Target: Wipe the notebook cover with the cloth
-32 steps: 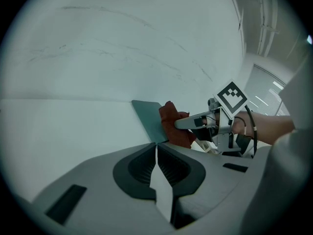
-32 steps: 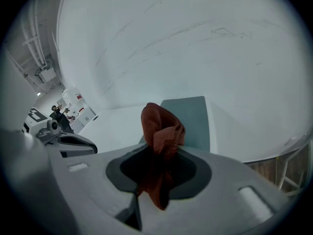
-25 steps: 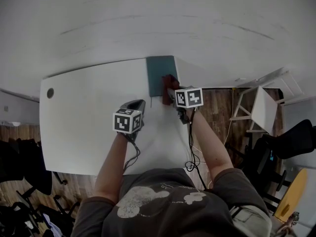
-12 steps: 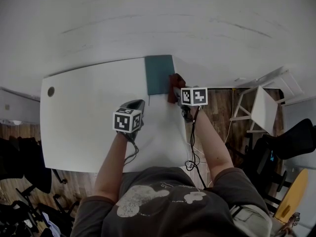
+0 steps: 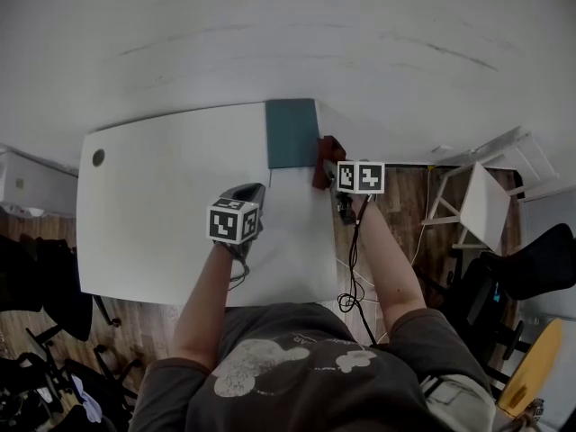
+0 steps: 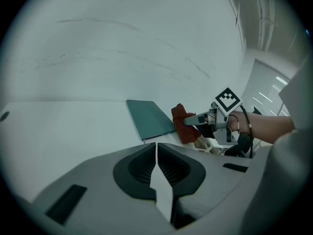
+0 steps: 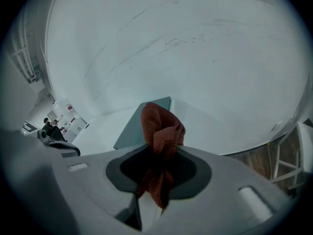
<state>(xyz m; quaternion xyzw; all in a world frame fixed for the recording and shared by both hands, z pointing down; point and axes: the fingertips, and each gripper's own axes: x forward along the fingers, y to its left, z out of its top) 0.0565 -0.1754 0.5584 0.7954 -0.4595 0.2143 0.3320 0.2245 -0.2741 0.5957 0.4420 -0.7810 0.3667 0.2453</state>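
Note:
A dark teal notebook (image 5: 292,133) lies flat at the far edge of the white table (image 5: 162,214); it also shows in the left gripper view (image 6: 149,118) and the right gripper view (image 7: 139,125). My right gripper (image 5: 326,165) is shut on a rust-red cloth (image 7: 160,136), held just off the notebook's right edge; the cloth (image 5: 326,154) bunches up above the jaws. My left gripper (image 5: 252,193) rests shut over the table, nearer me than the notebook, with nothing between its jaws (image 6: 157,173).
The table's right edge (image 5: 335,241) runs just under my right gripper. A white folding stand (image 5: 477,201) and a black chair (image 5: 531,259) stand on the wood floor to the right. A round cable hole (image 5: 98,157) sits at the table's far left.
My right gripper with the cloth has slid to the right, off the notebook's cover to beyond its right edge. The left gripper has stayed in place.

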